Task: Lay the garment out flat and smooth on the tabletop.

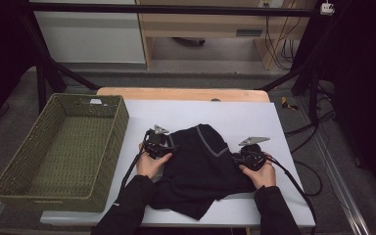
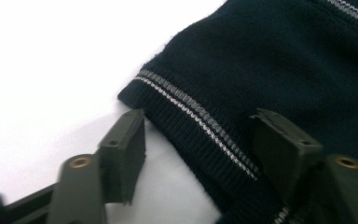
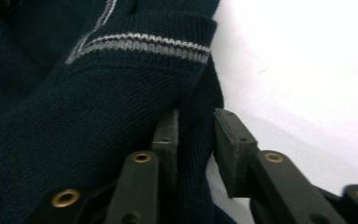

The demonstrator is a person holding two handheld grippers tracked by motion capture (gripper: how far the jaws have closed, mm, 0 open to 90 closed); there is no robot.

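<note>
Plainly unlabelled dark sweater [image 1: 200, 161], green basket [image 1: 19, 174]

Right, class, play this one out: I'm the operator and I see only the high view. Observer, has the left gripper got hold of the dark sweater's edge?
Observer: No. In the left gripper view the left gripper stands open astride the ribbed hem of the sweater. One jaw is over the white table top, the other over the cloth.
Operator: And the right gripper?
Observer: In its own view the right gripper has a fold of the sweater between its jaws. I cannot tell whether the pads press on it.
Operator: Any marking there?
Observer: A grey stripe runs along the ribbed edge just beyond those jaws.
</note>
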